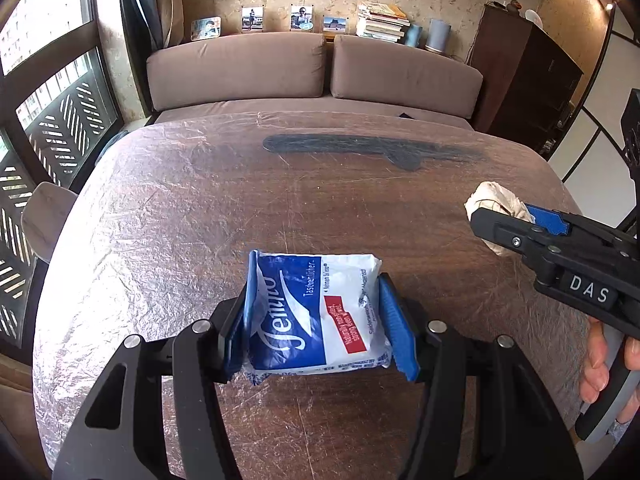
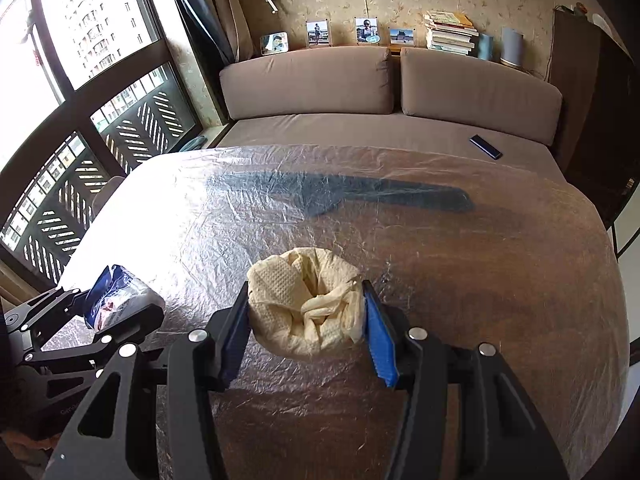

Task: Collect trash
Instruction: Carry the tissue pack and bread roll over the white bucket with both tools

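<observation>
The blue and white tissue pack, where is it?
The tissue pack sits clamped in the left gripper over the table, left of the right gripper's crumpled paper.

Your left hand-held gripper is black with blue pads, and the tissue pack in it is blue and white with a red label and white script lettering. Your right hand-held gripper has the same black and blue, against a pale cream crumpled paper towel with a dimpled embossed pattern. The tabletop is dark reddish-brown under crinkled clear film, and the sofa beyond is plain taupe.
</observation>
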The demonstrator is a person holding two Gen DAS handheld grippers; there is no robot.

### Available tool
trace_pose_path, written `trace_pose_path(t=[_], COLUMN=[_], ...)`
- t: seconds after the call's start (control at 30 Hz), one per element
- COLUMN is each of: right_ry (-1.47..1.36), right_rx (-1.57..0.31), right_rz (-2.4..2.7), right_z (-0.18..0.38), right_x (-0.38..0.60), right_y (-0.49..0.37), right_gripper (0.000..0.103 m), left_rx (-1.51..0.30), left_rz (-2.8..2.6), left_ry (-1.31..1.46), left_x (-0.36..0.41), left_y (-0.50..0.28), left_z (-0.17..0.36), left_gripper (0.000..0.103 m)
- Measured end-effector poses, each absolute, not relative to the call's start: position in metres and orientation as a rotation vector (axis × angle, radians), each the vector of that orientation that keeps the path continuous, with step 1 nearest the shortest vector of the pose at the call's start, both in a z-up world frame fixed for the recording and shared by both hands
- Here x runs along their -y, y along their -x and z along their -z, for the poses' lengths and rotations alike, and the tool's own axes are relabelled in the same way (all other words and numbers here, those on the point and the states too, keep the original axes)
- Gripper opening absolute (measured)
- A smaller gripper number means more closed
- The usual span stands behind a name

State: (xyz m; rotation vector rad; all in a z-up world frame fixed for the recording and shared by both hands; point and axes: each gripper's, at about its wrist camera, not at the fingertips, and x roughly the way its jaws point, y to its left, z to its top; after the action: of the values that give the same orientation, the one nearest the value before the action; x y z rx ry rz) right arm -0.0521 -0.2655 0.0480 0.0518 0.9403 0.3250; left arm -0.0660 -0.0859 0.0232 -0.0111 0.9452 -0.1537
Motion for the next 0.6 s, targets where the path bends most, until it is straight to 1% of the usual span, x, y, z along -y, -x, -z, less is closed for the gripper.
trace_pose_path(t=[0.6], right_ry=[-0.078], right_rx=[-0.937], right_rz=[-0.306], right_z=[-0.062], right_x=[0.260], right_y=[0.122], right_gripper=[0.051], left_rx=[-0.941], left_rz=[0.232], left_ry=[0.007], left_x=[0.083], left_y=[0.110], left_z=[-0.033], left_gripper=[0.058])
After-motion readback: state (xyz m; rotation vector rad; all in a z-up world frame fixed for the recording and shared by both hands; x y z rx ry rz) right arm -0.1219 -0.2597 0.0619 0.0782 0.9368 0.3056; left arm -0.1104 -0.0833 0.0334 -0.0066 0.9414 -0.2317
